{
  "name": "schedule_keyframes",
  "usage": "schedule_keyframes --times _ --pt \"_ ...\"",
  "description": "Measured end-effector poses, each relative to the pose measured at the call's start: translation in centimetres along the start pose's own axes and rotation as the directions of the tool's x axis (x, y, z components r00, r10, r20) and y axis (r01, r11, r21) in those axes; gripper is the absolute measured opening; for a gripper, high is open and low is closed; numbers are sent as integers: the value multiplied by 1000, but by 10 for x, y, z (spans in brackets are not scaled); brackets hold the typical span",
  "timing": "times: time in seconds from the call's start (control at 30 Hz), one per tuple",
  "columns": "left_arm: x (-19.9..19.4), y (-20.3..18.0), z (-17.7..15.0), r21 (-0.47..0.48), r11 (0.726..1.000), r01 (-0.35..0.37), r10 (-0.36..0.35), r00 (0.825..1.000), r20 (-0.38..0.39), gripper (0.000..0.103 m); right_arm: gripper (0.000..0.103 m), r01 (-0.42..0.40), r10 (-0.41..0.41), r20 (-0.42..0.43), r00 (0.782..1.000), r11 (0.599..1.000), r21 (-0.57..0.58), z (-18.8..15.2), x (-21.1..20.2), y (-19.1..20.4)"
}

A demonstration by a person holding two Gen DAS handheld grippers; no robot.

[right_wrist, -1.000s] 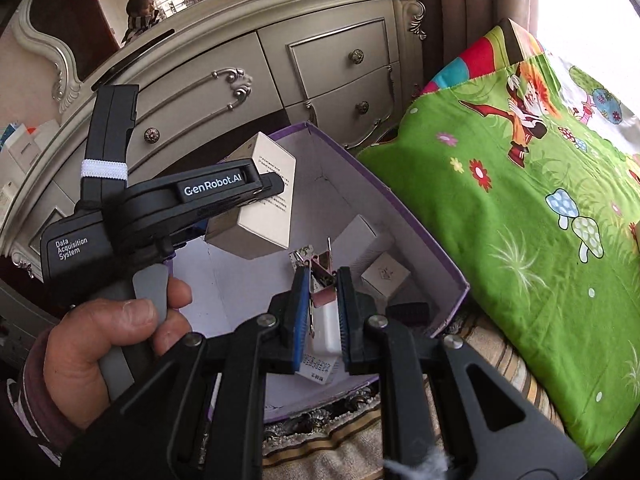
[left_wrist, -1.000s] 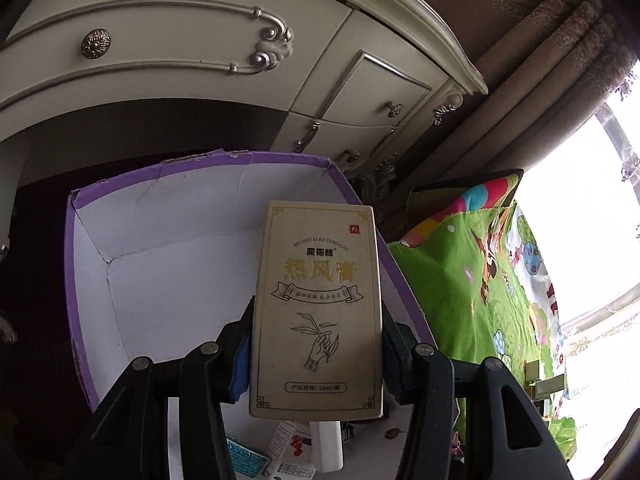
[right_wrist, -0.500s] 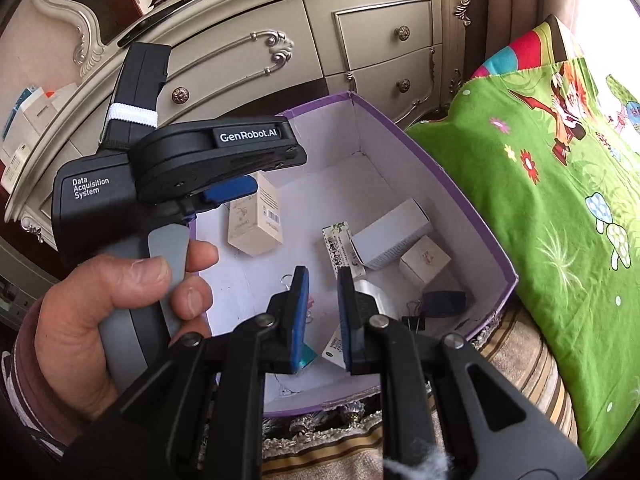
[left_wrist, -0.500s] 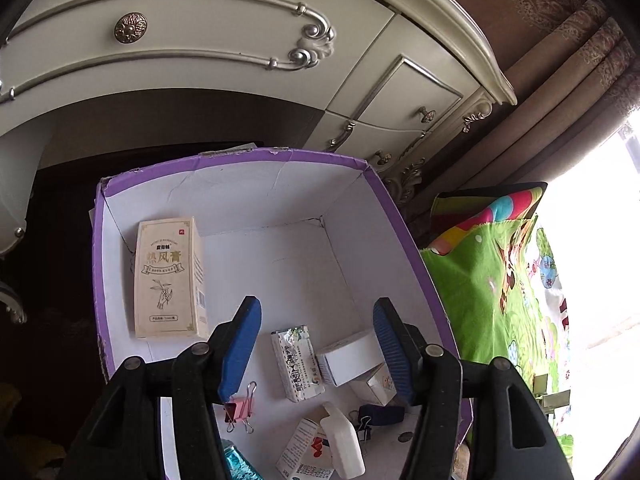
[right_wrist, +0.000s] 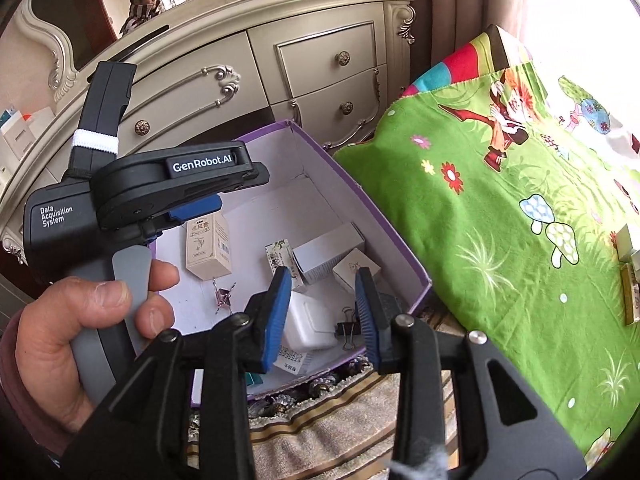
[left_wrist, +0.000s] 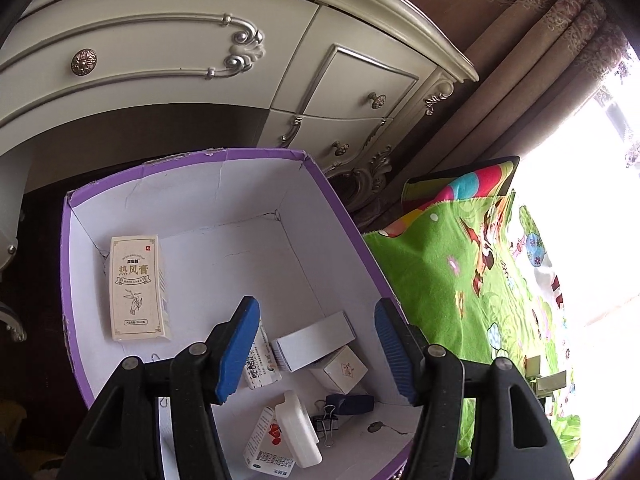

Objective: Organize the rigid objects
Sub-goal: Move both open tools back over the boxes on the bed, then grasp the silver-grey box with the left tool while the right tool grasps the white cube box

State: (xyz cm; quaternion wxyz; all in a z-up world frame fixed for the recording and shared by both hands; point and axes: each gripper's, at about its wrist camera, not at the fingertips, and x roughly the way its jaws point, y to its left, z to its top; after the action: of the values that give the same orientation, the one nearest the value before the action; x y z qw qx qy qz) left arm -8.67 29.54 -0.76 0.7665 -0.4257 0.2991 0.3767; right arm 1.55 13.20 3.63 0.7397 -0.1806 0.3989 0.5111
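Left wrist view: my left gripper (left_wrist: 316,348) is over the purple box (left_wrist: 344,216), jaws opening w/ nothing pinched betw. the blue pads. Tan carton (left_wrist: 138,286) lies flat on the box floor, mid-left of frame, well apart from the pads. Lower centre of frame: white box (left_wrist: 316,340), small white cube box (left_wrist: 344,368), white bottle (left_wrist: 298,428) and black binder clip (left_wrist: 326,424) clustered tog. Right wrist view: right gripper (right_wrist: 322,314) at lower centre, jaws opening too, gripping nothing; bottle (right_wrist: 308,324) sits on the floor below, seen betw. the pads. Person's hand (right_wrist: 76,328) at lower left holds my left gripper (right_wrist: 192,206) by the handle. Green cartoon blanket (right_wrist: 500,220) fills the right side, just beside the box; cream dresser (right_wrist: 248,64) across the top.
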Motion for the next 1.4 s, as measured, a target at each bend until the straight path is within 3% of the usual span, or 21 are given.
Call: schedule_keyframes --times 0.37,0.57,0.77,0.9,1.07,1.17,1.3,1.4 --pt "9 -74 -18 114 992 63 -58 997 -43 63 64 155 -166 78 983 980 126 3 -37 -87" --pt "19 -117 -34 189 975 116 -100 991 -90 63 69 238 -259 80 963 950 203 -5 -52 -138" --pt "28 -163 -49 270 946 179 -145 979 -140 63 76 306 -334 62 940 912 273 -16 -69 -194" --pt "34 -200 -58 330 912 244 -197 966 -169 70 80 337 -369 54 928 892 302 -23 -83 -231" --pt "40 -250 -71 423 849 317 -257 947 -194 74 85 409 -446 57 893 858 311 -31 -102 -272" --pt "41 -280 -82 482 793 373 -299 927 -226 77 85 438 -478 61 876 842 313 -34 -111 -293" --pt "37 -326 -103 608 666 432 -352 901 -254 81 88 457 -499 84 863 840 292 -41 -121 -316" --pt "33 -357 -119 690 551 469 -386 877 -288 82 90 446 -489 94 867 846 292 -51 -124 -334"
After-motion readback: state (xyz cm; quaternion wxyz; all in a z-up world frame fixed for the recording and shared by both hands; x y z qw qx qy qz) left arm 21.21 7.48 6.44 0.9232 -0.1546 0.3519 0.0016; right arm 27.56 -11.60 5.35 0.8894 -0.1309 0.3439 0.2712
